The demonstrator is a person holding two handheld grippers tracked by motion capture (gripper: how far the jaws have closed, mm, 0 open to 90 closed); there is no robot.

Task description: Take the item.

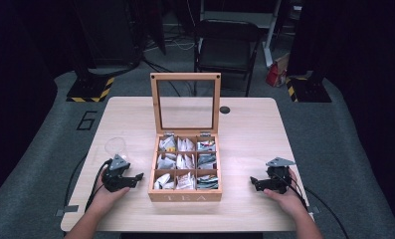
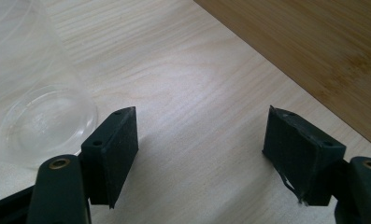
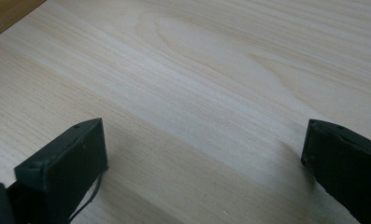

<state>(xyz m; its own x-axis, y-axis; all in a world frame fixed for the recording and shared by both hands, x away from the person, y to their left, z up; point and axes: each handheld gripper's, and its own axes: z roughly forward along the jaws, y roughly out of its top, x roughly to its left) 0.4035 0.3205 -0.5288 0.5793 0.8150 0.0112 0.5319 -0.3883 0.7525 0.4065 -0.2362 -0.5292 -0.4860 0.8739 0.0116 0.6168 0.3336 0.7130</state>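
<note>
Left claw (image 1: 135,179), lower left of the high view: jaws spread wide, nothing between them, resting low over bare bench (image 1: 249,149). In the left gripper view the left claw (image 2: 199,140) frames open wood grain; a clear plastic cup (image 2: 43,116) stands just beside its left jaw at the left edge of the frame, and the tea box's wall (image 2: 314,56) crosses the upper right corner.

Right claw (image 1: 254,183), lower right of the high view: jaws likewise spread and empty, pointing toward the centre. In the right gripper view the right claw (image 3: 204,149) looks over plain bench, with a sliver of the box (image 3: 5,14) in the upper left corner.

Centre of the high view: wooden tea box (image 1: 185,195), marked TEA on its front wall, glass lid (image 1: 186,102) raised upright at the back. Nine compartments hold tea sachets (image 1: 186,162). A strip of free bench separates each claw from the box's side walls. The cup (image 1: 116,148) stands above the left claw. The hands sit near the bench's lower edge. A chair (image 1: 227,47) stands beyond the far edge.
</note>
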